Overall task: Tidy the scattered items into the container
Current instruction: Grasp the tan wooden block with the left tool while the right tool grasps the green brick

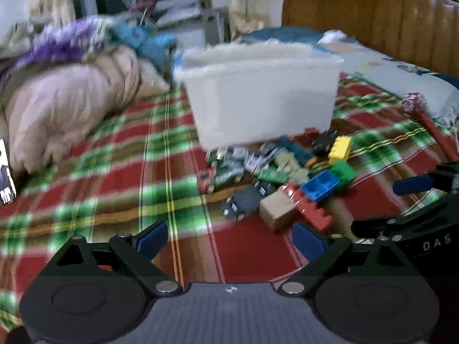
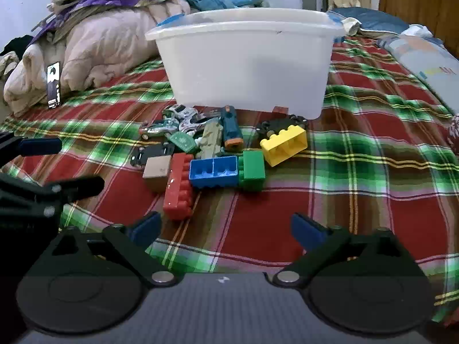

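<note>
Toys lie heaped on the bed just in front of the white tub, w/ none visibly inside yet, so probably short carries. Right gripper and left gripper both hover wide, empty, aimed down at the heap. Right view is sharp: yellow block reads clearly; left view is blurred but shows the headboard.
</note>
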### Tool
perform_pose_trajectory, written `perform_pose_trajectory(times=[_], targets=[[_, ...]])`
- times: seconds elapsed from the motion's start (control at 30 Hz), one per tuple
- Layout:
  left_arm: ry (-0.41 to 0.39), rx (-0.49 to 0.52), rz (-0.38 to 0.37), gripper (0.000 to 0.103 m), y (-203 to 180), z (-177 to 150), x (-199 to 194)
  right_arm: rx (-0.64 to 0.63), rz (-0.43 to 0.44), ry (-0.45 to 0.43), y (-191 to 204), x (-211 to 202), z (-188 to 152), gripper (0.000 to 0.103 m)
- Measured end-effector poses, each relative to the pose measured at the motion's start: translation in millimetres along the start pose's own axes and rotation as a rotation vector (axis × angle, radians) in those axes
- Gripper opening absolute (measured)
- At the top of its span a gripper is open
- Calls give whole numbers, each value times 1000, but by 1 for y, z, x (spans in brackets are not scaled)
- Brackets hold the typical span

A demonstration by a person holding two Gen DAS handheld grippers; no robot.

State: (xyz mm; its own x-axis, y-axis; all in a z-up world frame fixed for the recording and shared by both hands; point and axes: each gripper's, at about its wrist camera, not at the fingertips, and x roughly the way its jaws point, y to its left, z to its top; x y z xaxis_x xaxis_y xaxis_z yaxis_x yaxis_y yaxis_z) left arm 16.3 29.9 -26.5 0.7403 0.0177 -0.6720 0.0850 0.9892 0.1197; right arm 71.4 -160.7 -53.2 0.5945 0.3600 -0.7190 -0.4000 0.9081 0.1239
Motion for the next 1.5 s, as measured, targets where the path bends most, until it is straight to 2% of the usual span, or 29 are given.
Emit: perform_pose_trajectory(times=[0.03, 0.1, 0.17, 0.23, 0.3, 0.33, 0.43, 0.53, 0.6, 0.63, 0.67, 0.7, 0.83, 0.93, 1.07, 1.2, 1.27, 1.37, 1.5], targets=[[11, -21, -19, 86, 3, -1, 4, -13, -17, -15, 2, 1, -1, 94], [48, -62, -56, 82, 10, -2, 12, -47, -39, -51, 5, 2, -4, 92], [70, -73, -82, 70, 11, -3, 19, -72, -50, -64, 7, 4, -5, 88], [70, -23, -88, 65, 2, -6, 22, -103, -53, -76, 10, 6, -6, 80], [63, 27, -111, 64, -6, -6, 25, -128, -40, -84, 12, 7, -7, 70], [59, 42, -126, 63, -9, -6, 27, -140, -33, -89, 14, 7, -8, 69], [56, 41, -175, 51, -10, -4, 33, -198, -50, -111, 25, 6, -12, 67], [64, 63, -169, 39, -15, 1, 40, -272, -87, -124, 37, 9, -17, 55], [61, 69, -170, 36, -18, 5, 43, -272, -116, -146, 35, 10, -15, 44], [56, 61, -185, 34, -18, 7, 44, -259, -127, -149, 32, 11, -13, 43], [58, 50, -201, 26, -19, 9, 46, -241, -131, -145, 27, 12, -10, 42], [61, 42, -215, 25, -20, 10, 49, -215, -129, -142, 20, 13, -6, 42], [62, 46, -231, 29, -21, 10, 59, -140, -103, -143, 4, 16, 1, 45], [60, 34, -269, 30, -18, 15, 68, -171, -126, -152, 3, 26, 3, 45], [64, 53, -283, 41, -20, 21, 78, -199, -142, -151, 3, 36, 7, 45], [48, 69, -284, 43, -22, 19, 85, -211, -157, -168, 2, 41, 4, 44], [36, 92, -277, 43, -25, 17, 84, -207, -163, -177, -2, 43, 2, 44], [13, 114, -228, 41, -31, 15, 79, -167, -158, -161, -9, 47, 0, 44], [-6, 76, -207, 40, -32, 11, 78, -144, -152, -181, -12, 44, 1, 40]])
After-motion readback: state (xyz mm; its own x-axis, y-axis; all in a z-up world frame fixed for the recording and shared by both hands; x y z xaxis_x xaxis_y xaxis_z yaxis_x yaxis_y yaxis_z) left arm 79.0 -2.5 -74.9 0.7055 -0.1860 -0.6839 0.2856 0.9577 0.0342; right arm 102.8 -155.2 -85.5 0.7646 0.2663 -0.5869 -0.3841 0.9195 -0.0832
